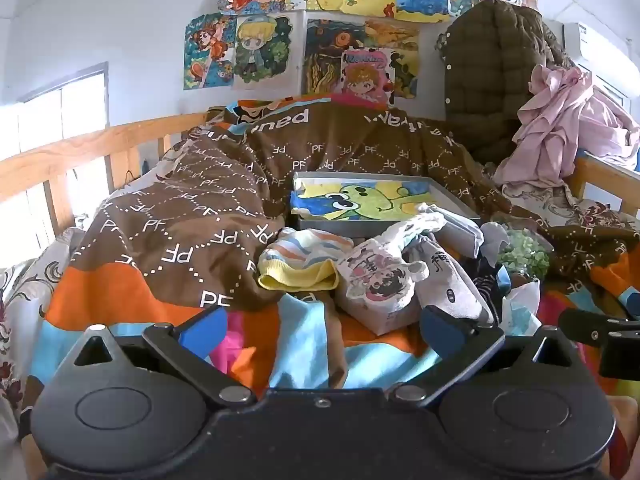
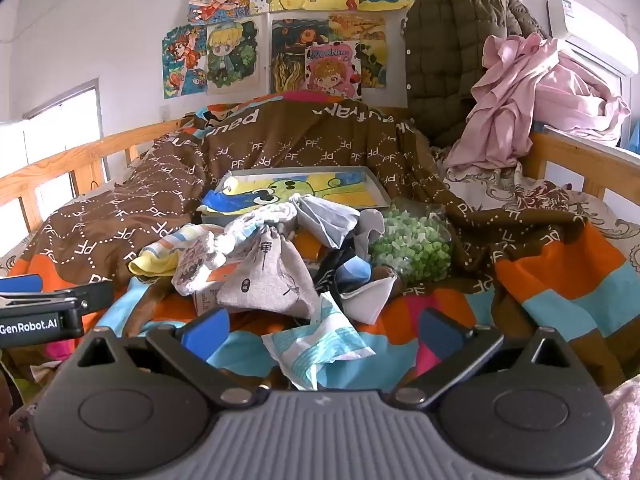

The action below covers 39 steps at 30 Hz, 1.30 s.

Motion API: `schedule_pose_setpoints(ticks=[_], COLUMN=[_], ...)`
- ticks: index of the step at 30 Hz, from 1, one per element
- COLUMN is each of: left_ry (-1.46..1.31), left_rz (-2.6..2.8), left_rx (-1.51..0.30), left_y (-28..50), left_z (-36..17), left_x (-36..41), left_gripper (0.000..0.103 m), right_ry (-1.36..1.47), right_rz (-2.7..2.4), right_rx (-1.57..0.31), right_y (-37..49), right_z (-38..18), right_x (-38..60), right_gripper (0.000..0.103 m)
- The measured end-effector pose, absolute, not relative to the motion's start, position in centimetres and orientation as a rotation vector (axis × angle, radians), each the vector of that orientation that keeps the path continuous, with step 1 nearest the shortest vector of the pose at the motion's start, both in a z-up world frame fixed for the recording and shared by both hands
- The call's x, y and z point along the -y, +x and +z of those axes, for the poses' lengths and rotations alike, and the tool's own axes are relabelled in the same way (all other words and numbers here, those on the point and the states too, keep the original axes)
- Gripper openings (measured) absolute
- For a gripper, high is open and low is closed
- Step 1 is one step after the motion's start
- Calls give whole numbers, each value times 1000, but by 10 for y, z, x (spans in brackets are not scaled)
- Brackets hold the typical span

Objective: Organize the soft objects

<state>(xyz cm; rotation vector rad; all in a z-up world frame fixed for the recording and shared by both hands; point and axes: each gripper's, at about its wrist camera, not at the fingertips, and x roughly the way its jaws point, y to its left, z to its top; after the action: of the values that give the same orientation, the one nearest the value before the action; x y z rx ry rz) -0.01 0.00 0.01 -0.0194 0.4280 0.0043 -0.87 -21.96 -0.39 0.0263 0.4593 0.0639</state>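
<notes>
Both wrist views are brightly lit by daylight. The source is the window [image 1: 60, 120] far to the left of the jaws, where the panes are overexposed to plain white with no detail. Glare spills onto the wooden rail [image 1: 80, 148] beside it. The white wall [image 2: 100, 32] ahead of the jaws reads evenly lit. Shadows are soft; the deepest lie in the folds of the brown duvet [image 1: 180, 216] and under the pile of soft items [image 2: 272, 264] just ahead of the jaws. Focus is acceptable mid-frame. Fisheye distortion bends straight lines toward the edges, and the corners vignette to black. Colours are saturated, with slight compression softness.
</notes>
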Motion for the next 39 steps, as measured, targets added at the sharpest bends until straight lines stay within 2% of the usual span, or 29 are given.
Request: schedule_pose_setpoints(ticks=[39], left_ry=[-21], left_rz=[12], left_rx=[-424], left_y=[-1], left_z=[4], left_x=[-1], left_gripper=[102], right_ry=[31], right_rz=[66], right_rx=[-462], right_y=[-8], right_z=[-4], right_x=[220], right_gripper=[103])
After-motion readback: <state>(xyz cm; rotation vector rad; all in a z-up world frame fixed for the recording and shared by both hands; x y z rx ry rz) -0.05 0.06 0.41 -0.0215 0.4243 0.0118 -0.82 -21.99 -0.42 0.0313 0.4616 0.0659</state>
